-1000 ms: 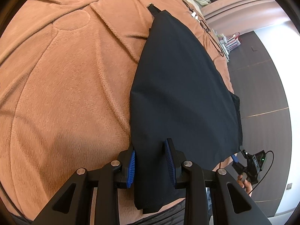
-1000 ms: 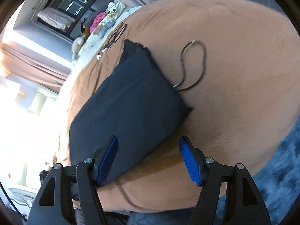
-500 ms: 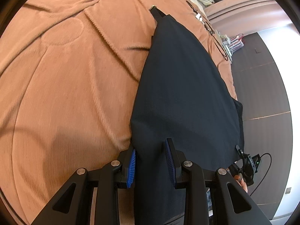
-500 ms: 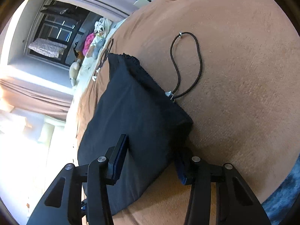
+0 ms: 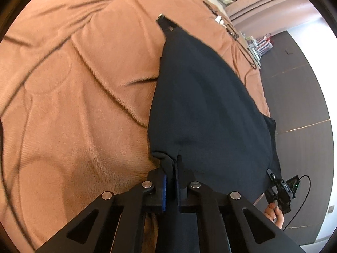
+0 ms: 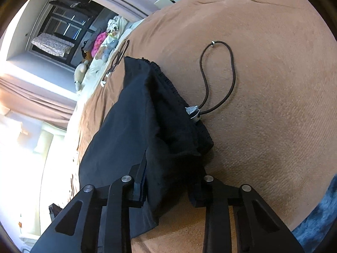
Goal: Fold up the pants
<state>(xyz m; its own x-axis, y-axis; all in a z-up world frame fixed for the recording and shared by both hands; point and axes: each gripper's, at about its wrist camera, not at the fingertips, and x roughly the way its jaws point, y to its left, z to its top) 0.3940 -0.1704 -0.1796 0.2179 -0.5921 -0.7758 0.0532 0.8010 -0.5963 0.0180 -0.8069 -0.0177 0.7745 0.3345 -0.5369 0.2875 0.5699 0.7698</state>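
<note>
Black pants (image 5: 206, 109) lie folded lengthwise on a brown blanket (image 5: 73, 105). My left gripper (image 5: 171, 168) is shut on the pants' near corner, and the cloth bunches between the blue pads. In the right wrist view the pants (image 6: 134, 126) show their elastic waistband with a drawstring loop (image 6: 219, 78) lying on the blanket. My right gripper (image 6: 170, 181) has closed on the bunched waistband corner; cloth fills the space between the fingers. The right gripper also shows in the left wrist view (image 5: 281, 189), at the pants' far corner.
The blanket (image 6: 273, 84) covers a bed. Soft toys and clothes (image 6: 103, 42) lie at the far end. Glasses and small items (image 5: 231, 31) sit on the bed edge. Dark floor (image 5: 305, 126) lies beyond the bed. A blue rug (image 6: 320, 221) lies at the right.
Both grippers moved forward onto the pants and closed: the left pinched the near corner, the right narrowed onto the waistband corner, which is now bunched and lifted.
</note>
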